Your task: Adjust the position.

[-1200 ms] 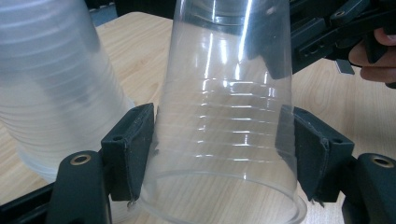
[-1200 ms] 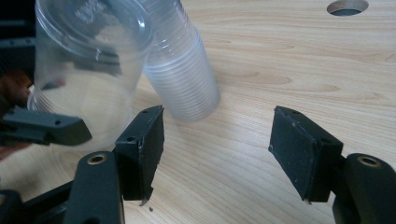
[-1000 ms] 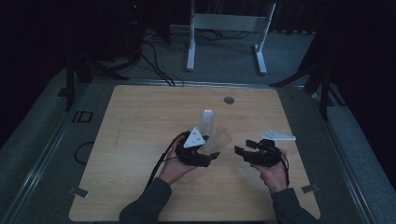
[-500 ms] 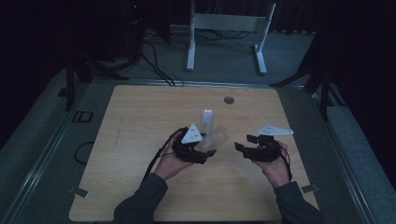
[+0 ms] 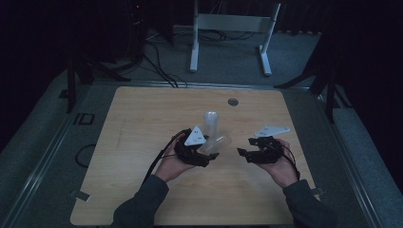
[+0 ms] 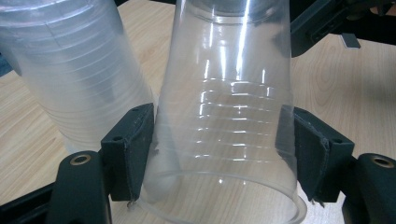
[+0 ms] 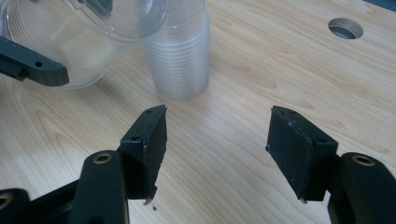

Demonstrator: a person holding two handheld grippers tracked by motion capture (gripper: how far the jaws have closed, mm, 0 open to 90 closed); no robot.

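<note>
My left gripper (image 5: 211,154) is shut on a clear plastic cup (image 6: 224,116), its pads pressing both sides of the cup wall; the cup lies tilted with its rim toward the camera. Just behind it a stack of clear cups (image 5: 210,121) stands upside down on the wooden table (image 5: 142,142). My right gripper (image 7: 217,140) hovers low over bare wood to the right of the held cup (image 5: 219,141). Its jaws have just been closing, with nothing between them, and they still stand apart. The stack (image 7: 180,56) and the held cup (image 7: 88,32) lie ahead of it.
A round cable hole (image 5: 232,101) sits near the table's far edge. A metal stand (image 5: 228,23) and cables lie on the floor beyond the table. Bare wood spreads to the left and toward the front.
The right gripper has drifted slightly left, toward the held cup. The left hand and its cup have stayed in place.
</note>
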